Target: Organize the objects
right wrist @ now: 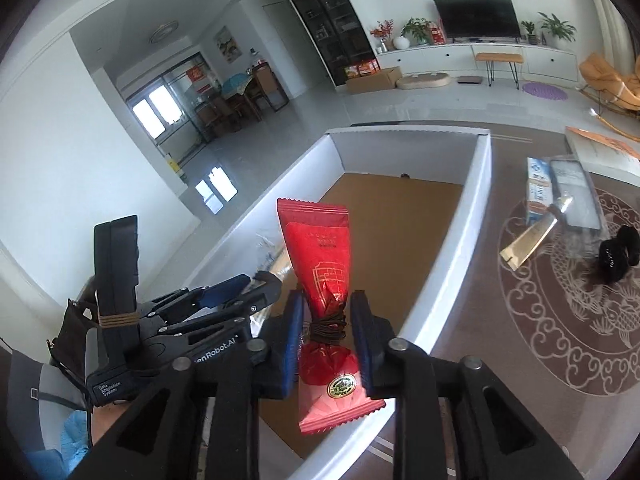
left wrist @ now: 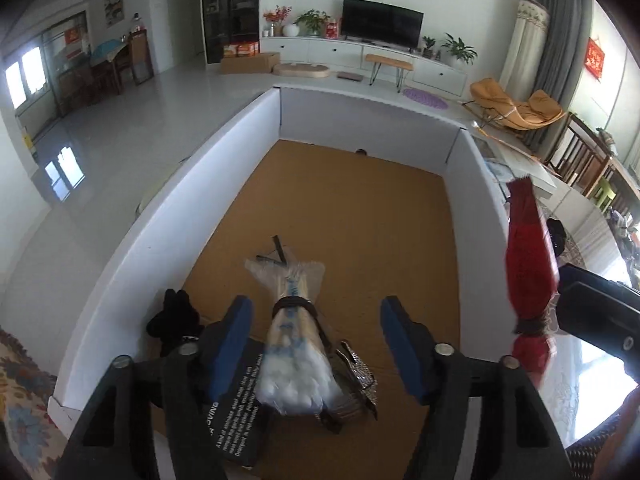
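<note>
A white-walled box (left wrist: 168,216) with a brown floor lies below both grippers. My left gripper (left wrist: 316,344) is open above a clear bag of cotton swabs (left wrist: 294,344) tied with a black band; the bag looks blurred between the fingers, apart from them. My right gripper (right wrist: 326,340) is shut on a red packet (right wrist: 320,256) tied with a brown band, held over the box's near right wall (right wrist: 452,280). The red packet also shows in the left wrist view (left wrist: 528,264) at the right.
In the box lie a black booklet (left wrist: 236,412), a black fabric item (left wrist: 176,316) and a metal grater (left wrist: 360,376). On the patterned table right of the box are a gold tube (right wrist: 528,240), a blue-white carton (right wrist: 538,188), a clear package (right wrist: 576,196) and a black item (right wrist: 618,256).
</note>
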Demonstrator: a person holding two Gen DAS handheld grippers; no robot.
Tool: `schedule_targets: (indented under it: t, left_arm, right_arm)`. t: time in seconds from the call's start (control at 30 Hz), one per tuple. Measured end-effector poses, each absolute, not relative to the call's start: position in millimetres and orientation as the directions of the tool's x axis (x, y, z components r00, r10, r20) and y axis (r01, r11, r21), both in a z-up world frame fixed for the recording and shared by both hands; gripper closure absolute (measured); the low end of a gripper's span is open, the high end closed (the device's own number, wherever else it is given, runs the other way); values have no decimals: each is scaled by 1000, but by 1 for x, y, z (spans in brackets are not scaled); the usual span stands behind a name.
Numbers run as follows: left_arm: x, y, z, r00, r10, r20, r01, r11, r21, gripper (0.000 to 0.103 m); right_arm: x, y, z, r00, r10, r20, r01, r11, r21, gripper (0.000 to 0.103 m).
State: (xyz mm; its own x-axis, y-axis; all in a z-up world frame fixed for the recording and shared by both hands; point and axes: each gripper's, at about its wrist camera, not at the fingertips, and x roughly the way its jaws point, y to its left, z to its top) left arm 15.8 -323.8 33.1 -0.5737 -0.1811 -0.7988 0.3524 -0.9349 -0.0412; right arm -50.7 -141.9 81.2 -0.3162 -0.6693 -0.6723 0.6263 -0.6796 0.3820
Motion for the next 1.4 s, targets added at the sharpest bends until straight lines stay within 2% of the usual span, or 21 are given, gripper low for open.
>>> schedule_targets:
  t: [0.03,0.07,0.13,0.2,0.3,0.37,0.4,0.43,0.5,0.6,0.63,0.8,1.0,1.17,1.4]
  left_arm:
    - [19,-326,33,-580,-200,-789,368,-929,-35,24]
    - [23,-326,35,-592,-215,-777,379,-925,-33,24]
    - [28,-319,42,-626,-228,-746,384,-923,-40,24]
    - [30,-302,52,-670,-200,-715,348,-935,-64,24]
    - [30,-254,73,-741,-74,-668,204,-972,-119,23]
    - [31,-208,85,-758,37,-651,76,-987,-145,13]
    - [30,-185,89,-754,94,-650,13,-987,-158,3]
    - [27,-162,88,-742,152,-653,-49,-984,-173,0]
    - [20,-119,76,-704,246,-666,-146,-968,-203,0]
    - [-1,-75,41,-653,252,-714,-160,-968,-195,0]
    - [-11,-66,27,-643,242,-727,-145,-970,-194,0]
    - [-61,-57,-35,-613,123,-781,-12,-989,-147,0]
    - [-81,-73,-59,-613,23,-789,68,-994,-82,0]
    - [-78,-87,-66,-609,49,-791,76,-990,-120,0]
    - [-78,-85,-67,-611,36,-790,84,-990,-110,0]
  right_arm:
    - [-51,-150,76,-301,-663,-685,624,-680,384,34]
    - [-52,-150,73,-302,-669,-679,617,-680,395,30]
    - [-50,-139,72,-347,-652,-675,609,-703,366,30]
    - [-49,-111,70,-432,-597,-676,578,-759,301,25]
    - [-57,-50,55,-596,-424,-682,445,-881,159,1]
    - [-64,-9,28,-660,-244,-711,318,-948,30,0]
    - [-71,10,11,-661,-165,-732,266,-964,-23,0]
    - [-77,29,-6,-646,-102,-756,221,-974,-58,0]
    - [-95,64,-38,-587,-7,-809,142,-985,-95,0]
    - [-106,97,-64,-546,67,-835,55,-992,-116,0]
    - [-106,106,-63,-568,36,-822,44,-996,-74,0]
    - [-117,123,-59,-578,61,-814,-64,-998,-29,0]
    - [-125,123,-62,-575,47,-817,-65,-998,-11,0]
    - [-128,121,-64,-575,47,-817,-65,-998,-12,0]
    - [-128,121,-64,-575,47,-817,-65,-998,-12,0]
